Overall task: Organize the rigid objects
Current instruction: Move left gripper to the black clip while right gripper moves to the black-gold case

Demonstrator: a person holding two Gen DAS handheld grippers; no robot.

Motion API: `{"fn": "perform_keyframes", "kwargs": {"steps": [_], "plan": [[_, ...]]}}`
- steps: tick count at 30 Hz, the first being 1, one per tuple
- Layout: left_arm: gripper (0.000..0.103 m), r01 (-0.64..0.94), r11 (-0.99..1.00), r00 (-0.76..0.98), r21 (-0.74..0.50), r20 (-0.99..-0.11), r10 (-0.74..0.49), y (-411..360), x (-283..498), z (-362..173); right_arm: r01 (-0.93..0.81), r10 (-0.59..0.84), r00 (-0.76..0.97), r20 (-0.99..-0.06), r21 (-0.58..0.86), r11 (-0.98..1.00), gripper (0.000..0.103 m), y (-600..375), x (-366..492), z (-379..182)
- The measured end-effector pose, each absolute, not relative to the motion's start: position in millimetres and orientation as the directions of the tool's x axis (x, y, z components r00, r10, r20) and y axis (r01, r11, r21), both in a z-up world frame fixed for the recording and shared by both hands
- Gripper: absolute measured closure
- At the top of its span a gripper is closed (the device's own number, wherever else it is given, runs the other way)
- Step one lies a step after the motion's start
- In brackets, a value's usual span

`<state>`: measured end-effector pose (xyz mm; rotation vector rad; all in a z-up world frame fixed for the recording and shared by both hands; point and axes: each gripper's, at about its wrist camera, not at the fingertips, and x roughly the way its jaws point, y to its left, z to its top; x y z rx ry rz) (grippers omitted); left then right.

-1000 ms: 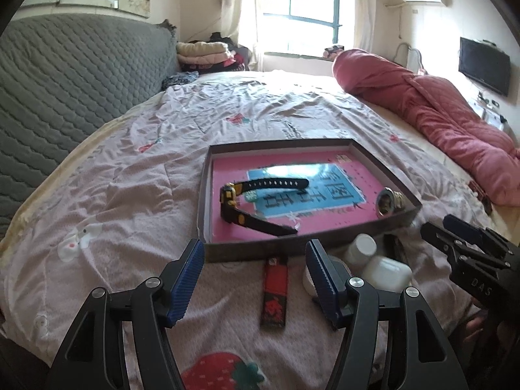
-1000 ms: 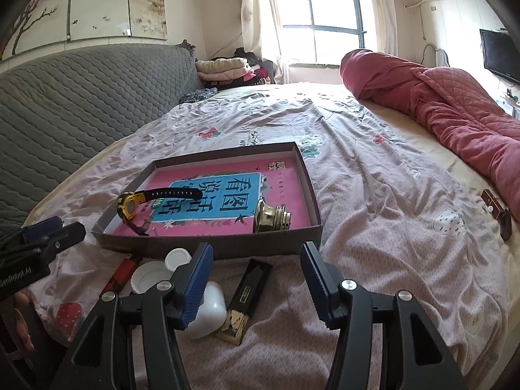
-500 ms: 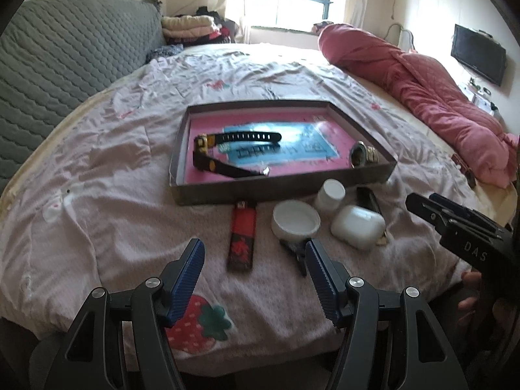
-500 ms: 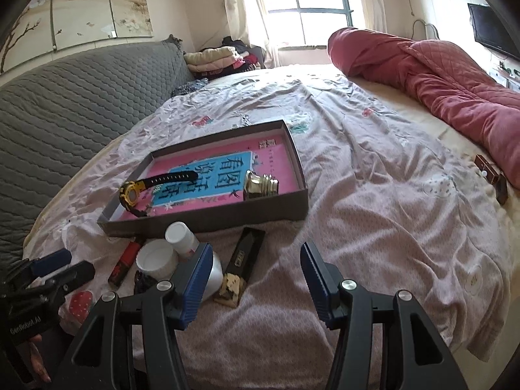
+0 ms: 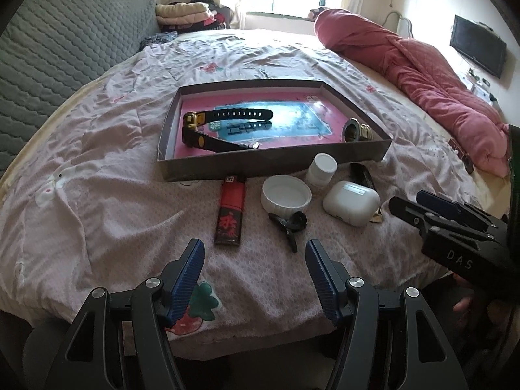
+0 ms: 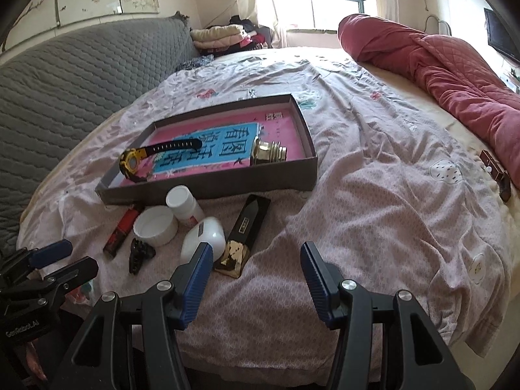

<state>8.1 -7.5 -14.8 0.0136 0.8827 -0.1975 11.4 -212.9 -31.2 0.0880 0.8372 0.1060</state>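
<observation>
A shallow brown box (image 5: pixel 276 161) (image 6: pixel 211 185) with a pink floor lies on the bed, holding a black-and-yellow watch (image 5: pixel 208 130) (image 6: pixel 133 161) and a brass fitting (image 5: pixel 356 131) (image 6: pixel 268 152). In front of it lie a red lighter (image 5: pixel 231 209) (image 6: pixel 122 227), a white lid (image 5: pixel 286 193) (image 6: pixel 156 224), a small white bottle (image 5: pixel 321 169) (image 6: pixel 183 203), a white earbud case (image 5: pixel 351 201) (image 6: pixel 203 237), a black clip (image 5: pixel 289 224) (image 6: pixel 139 253) and a black-and-gold bar (image 6: pixel 247 230). My left gripper (image 5: pixel 256 276) is open, near the bed's front edge. My right gripper (image 6: pixel 256 279) is open, right of the objects.
A grey quilted headboard (image 5: pixel 48 65) runs along the left. A rolled pink quilt (image 5: pixel 422 74) (image 6: pixel 455 74) lies at the right. A small brown object (image 6: pixel 494 169) sits beside it. Folded clothes (image 6: pixel 221 37) are stacked by the window.
Both grippers have pulled back from the box toward the bed's front edge, bringing the loose objects into full view. Both stay open and empty.
</observation>
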Motion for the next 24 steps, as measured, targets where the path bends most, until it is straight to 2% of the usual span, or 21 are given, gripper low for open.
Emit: {"fn": "perform_keyframes", "kwargs": {"steps": [11,24], "plan": [[0.037,0.166,0.981,0.59,-0.101,-0.787,-0.181,-12,18,-26,-0.107,0.091,0.593,-0.8,0.034,0.994,0.047,-197,15,-52],[0.037,0.166,0.979,0.575,-0.119,-0.795,-0.194,-23,33,-38,-0.11,0.098,0.604,-0.791,0.039,0.993,0.047,-189,30,-59]]}}
